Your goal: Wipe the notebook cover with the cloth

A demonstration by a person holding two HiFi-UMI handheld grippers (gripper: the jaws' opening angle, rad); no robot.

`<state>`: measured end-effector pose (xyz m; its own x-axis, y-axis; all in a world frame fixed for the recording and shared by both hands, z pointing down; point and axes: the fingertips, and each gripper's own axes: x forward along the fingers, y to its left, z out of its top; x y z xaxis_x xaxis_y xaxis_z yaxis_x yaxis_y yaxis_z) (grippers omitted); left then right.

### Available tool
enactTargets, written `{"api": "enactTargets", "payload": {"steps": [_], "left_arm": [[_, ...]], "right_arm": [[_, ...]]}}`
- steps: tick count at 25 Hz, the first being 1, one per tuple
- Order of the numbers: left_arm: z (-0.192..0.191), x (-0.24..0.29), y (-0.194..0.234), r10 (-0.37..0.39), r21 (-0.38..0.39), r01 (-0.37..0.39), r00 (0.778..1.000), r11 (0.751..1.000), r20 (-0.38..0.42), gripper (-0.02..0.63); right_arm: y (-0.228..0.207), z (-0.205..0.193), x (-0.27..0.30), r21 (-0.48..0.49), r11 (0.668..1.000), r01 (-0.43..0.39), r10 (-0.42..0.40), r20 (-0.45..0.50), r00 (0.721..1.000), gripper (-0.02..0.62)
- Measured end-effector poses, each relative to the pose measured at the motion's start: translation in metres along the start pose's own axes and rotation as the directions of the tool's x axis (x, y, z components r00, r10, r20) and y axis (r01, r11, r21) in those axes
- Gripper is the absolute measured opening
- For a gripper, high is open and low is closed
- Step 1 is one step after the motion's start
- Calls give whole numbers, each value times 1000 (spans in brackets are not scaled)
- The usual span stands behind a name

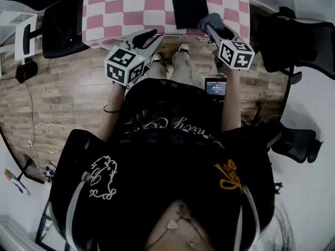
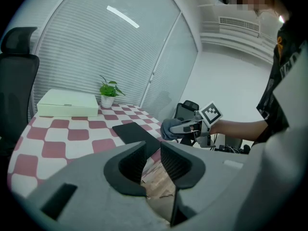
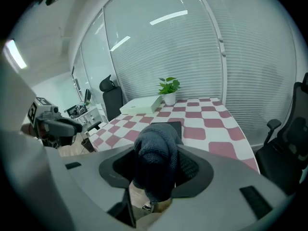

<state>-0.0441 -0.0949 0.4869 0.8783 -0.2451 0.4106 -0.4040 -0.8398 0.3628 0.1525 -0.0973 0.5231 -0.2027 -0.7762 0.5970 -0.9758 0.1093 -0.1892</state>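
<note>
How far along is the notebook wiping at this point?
Done: the cloth is picked up, clamped in the right hand-held gripper. In hand: it hangs at the near edge of the table, beside the black notebook, not on its cover. Left: the wiping itself. The left hand-held gripper is open and empty.

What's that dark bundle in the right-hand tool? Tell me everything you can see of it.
It is the cloth, dark blue-grey, soft and knit-looking, bunched into a wad. The right gripper has its jaws shut on it, folds bulging above and below them. It hangs at the near edge of the checked table, by a corner of the black notebook; contact with either cannot be told.
</note>
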Motion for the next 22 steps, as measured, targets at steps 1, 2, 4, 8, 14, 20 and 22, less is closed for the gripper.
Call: {"api": "enactTargets", "payload": {"steps": [1,2,4,8,14,20,22], "left_arm": [[-1,-2,-1,-2,2,2,1000,1000,1,92],[-1,-4,-3,-3,4,3,1000,1000,5,92],[0,-9,-6,3,2,-3,1000,1000,19,92],[-1,-13,-11,43,-14,-42,998,999,49,92],[-7,-10,-39,83,-11,-83,994,997,67,92],[-28,-1,-115,88,-10,-87,993,996,82,92],[-38,0,-141,88,-2,-89,993,996,75,92]], "right_arm": [[7,-3,-3,-4,1000,-8,8,-2,1000,169],[14,-6,-6,-9,1000,-15,15,-3,1000,170],[24,-9,-12,-28,999,-29,29,-9,1000,169],[32,-13,-20,-84,995,-60,58,-31,998,169],[37,-33,-54,-93,991,-98,96,-22,995,169],[29,-83,-117,-102,987,-124,122,-26,992,170],[27,-98,-137,-103,986,-131,129,-22,991,169]]}}
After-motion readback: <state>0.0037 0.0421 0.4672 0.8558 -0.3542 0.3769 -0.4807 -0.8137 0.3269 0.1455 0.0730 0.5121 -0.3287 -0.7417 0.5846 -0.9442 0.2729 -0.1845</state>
